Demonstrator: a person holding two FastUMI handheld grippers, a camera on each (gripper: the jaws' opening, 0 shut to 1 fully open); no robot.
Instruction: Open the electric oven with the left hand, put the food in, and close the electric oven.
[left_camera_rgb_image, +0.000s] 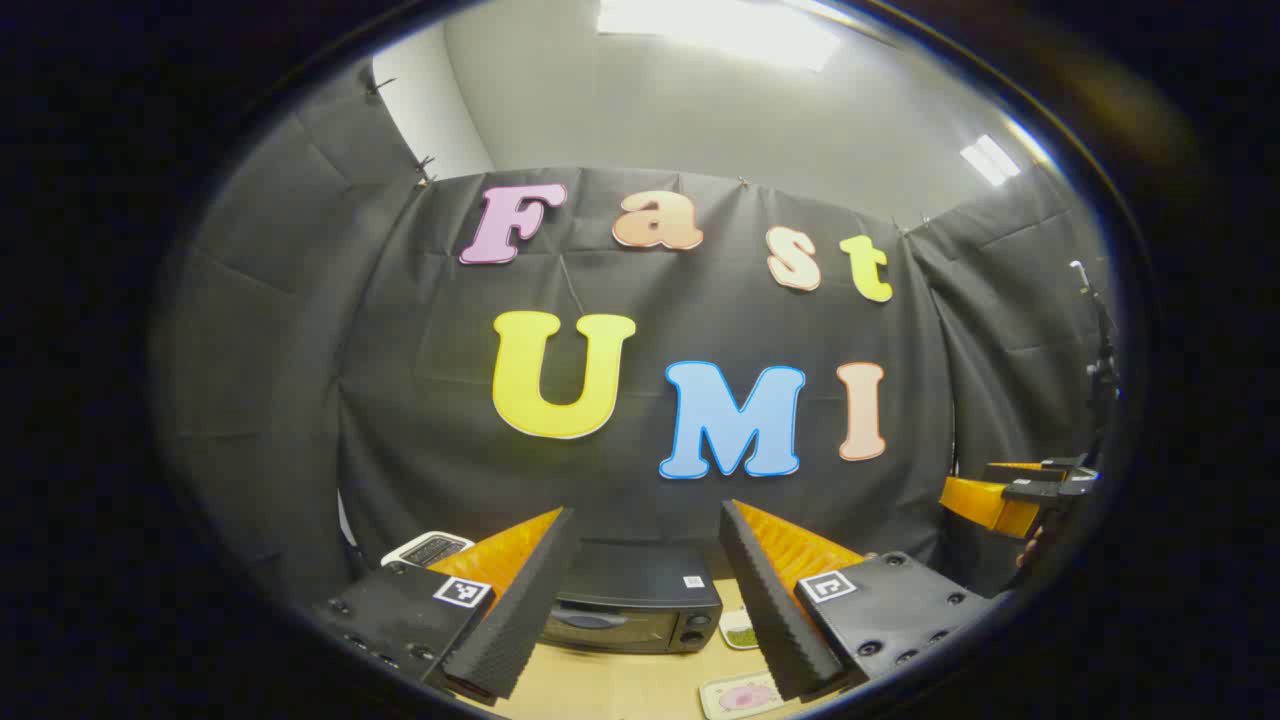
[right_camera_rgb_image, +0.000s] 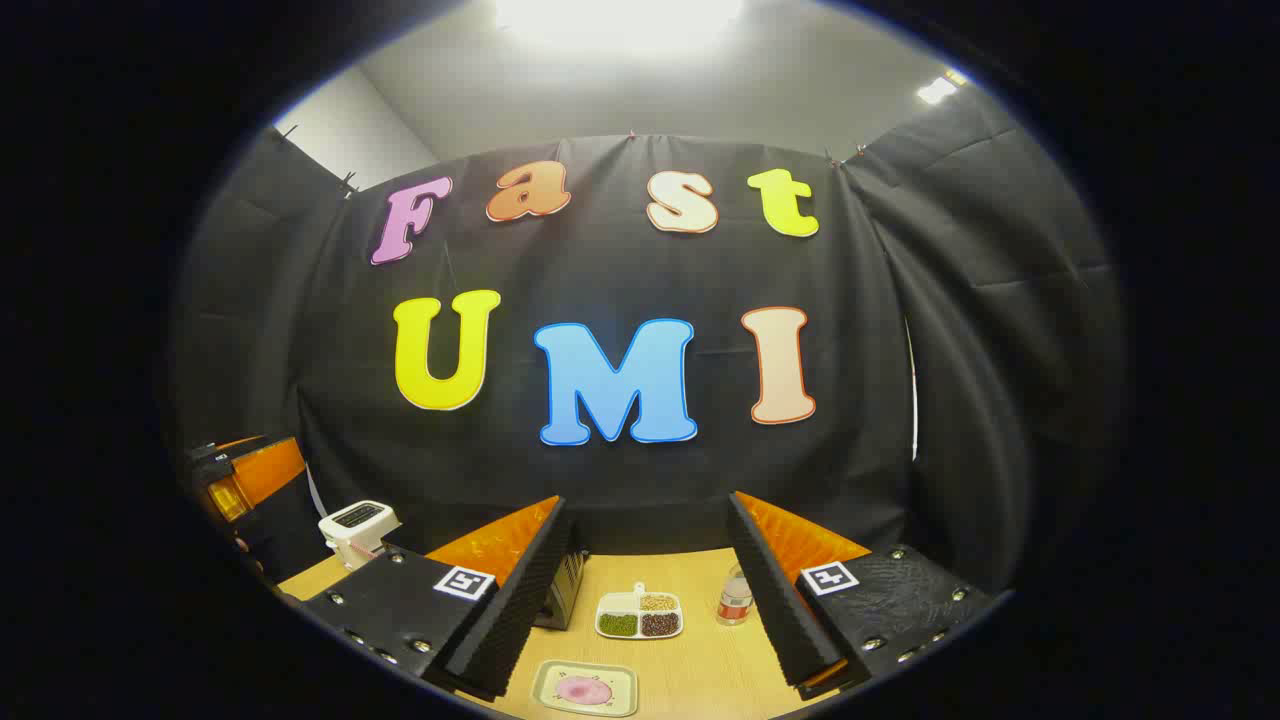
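A black electric oven (left_camera_rgb_image: 630, 600) stands on the wooden table (left_camera_rgb_image: 620, 685) with its door shut, straight ahead of my left gripper (left_camera_rgb_image: 648, 512). That gripper hovers above the table, open and holding nothing. A pale plate with pink food (left_camera_rgb_image: 745, 695) lies in front of the oven, to its right. In the right gripper view the same plate with pink food (right_camera_rgb_image: 585, 688) lies low between the fingers of my right gripper (right_camera_rgb_image: 648, 500), which is open and holding nothing. The oven's corner (right_camera_rgb_image: 562, 590) peeks out behind its left finger.
A divided dish of grains (right_camera_rgb_image: 640, 615) and a small bottle (right_camera_rgb_image: 735, 597) stand behind the plate. A white toaster (right_camera_rgb_image: 357, 525) sits at the table's left, beside the oven. The other gripper (left_camera_rgb_image: 1010, 495) shows at the far right of the left gripper view.
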